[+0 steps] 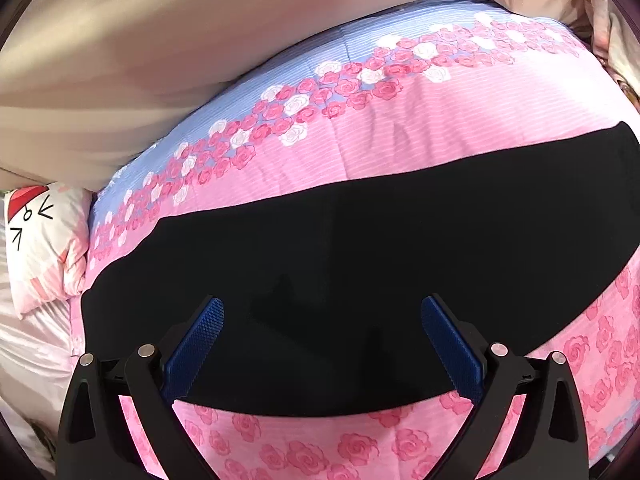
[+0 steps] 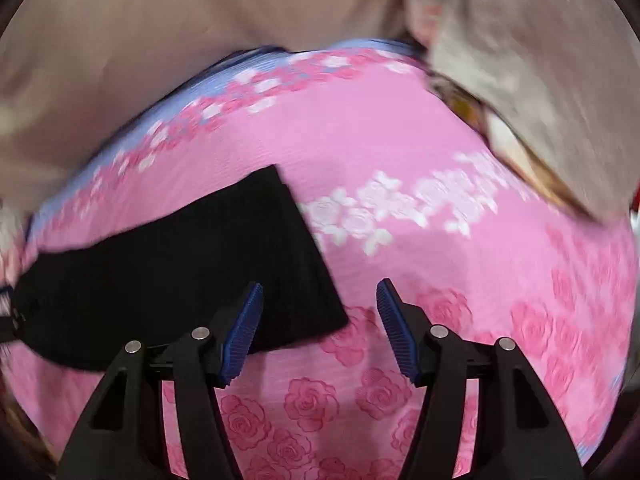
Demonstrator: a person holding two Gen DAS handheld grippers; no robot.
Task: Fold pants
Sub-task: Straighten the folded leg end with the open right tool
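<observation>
Black pants [image 1: 360, 260] lie flat in a long band across a pink rose-print bedspread [image 1: 460, 120]. My left gripper [image 1: 322, 312] is open above the pants' near edge, holding nothing. In the right wrist view the pants' right end [image 2: 192, 268] shows as a squared-off black edge. My right gripper [image 2: 320, 300] is open just right of that end's near corner, over the bedspread [image 2: 400, 140], empty. This view is motion-blurred.
A white and pink pillow [image 1: 44, 248] with a cartoon face lies at the left of the bed. Beige curtain or wall [image 1: 160, 60] stands behind the bed. Beige and patterned fabric [image 2: 520, 80] lies at the far right.
</observation>
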